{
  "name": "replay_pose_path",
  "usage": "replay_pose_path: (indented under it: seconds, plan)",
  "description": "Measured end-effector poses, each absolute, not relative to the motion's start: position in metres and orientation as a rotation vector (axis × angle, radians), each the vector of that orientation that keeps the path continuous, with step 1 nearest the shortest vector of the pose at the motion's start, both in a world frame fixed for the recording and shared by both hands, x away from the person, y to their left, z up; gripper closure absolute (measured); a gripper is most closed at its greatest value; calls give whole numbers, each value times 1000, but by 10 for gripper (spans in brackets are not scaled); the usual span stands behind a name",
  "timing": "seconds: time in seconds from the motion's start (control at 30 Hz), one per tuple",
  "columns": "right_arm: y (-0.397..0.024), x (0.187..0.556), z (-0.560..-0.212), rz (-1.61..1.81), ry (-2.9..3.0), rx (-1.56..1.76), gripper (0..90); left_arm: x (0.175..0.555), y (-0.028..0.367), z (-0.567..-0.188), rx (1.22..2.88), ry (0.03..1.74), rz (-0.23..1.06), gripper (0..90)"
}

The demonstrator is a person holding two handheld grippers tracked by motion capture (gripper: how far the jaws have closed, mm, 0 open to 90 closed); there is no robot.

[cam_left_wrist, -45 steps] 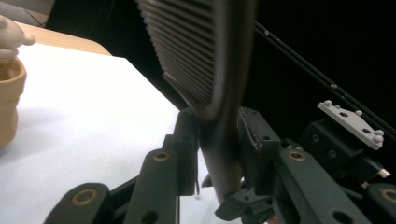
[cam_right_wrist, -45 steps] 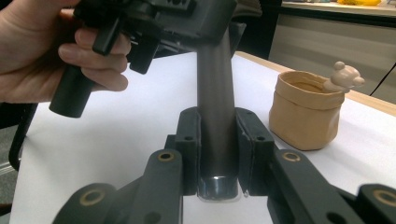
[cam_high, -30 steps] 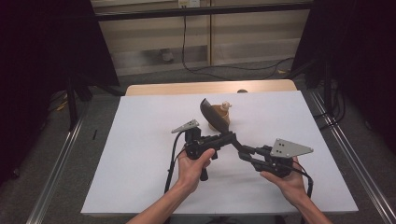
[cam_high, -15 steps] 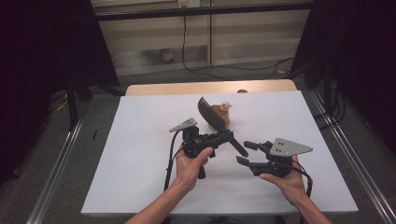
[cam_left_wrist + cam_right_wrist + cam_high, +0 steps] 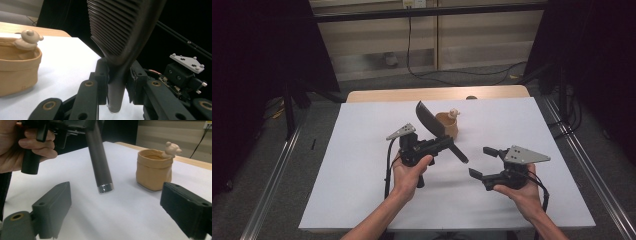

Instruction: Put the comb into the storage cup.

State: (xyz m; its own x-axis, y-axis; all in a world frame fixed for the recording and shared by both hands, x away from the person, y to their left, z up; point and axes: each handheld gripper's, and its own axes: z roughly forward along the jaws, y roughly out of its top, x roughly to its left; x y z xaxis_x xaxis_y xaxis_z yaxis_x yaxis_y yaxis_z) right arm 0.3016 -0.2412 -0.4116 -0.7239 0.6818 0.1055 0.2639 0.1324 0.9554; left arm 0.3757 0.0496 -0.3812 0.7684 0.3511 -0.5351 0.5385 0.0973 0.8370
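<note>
A black spatula (image 5: pixel 431 120) with a ridged head (image 5: pixel 120 30) and a round handle (image 5: pixel 100 165) stands tilted above the white table sheet (image 5: pixel 357 190). My left gripper (image 5: pixel 446 144) is shut on its neck, and the pads press it from both sides (image 5: pixel 117 82). My right gripper (image 5: pixel 482 162) sits to the right of the handle's silver-capped end, and its jaws have just been opening. They stand wide (image 5: pixel 120 207), the handle end lies ahead of the gap, and nothing sits between them. A tan pouch-shaped cup (image 5: pixel 448 125) with a small bear figure on its rim stands behind the spatula.
The white sheet covers a wooden table whose far edge (image 5: pixel 437 93) shows behind the cup. Metal rails (image 5: pixel 587 160) run along the floor on both sides. Cables cross the floor at the back.
The right gripper's jaws went from shut on the spatula's handle end to wide open and let it go. The left gripper still holds the spatula, raised slightly.
</note>
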Motion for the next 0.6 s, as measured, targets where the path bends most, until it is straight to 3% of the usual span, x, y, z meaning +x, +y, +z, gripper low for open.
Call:
replay_pose_path:
  seconds: [0.33, 0.6]
  plan:
    - [-245, 300, -411, 1585, 2007, 955, 23, 376, 55, -378, 1540, 743, -100, 732]
    - [-246, 297, -412, 1562, 1888, 1007, 35, 377, 61, -375, 1569, 751, -45, 732]
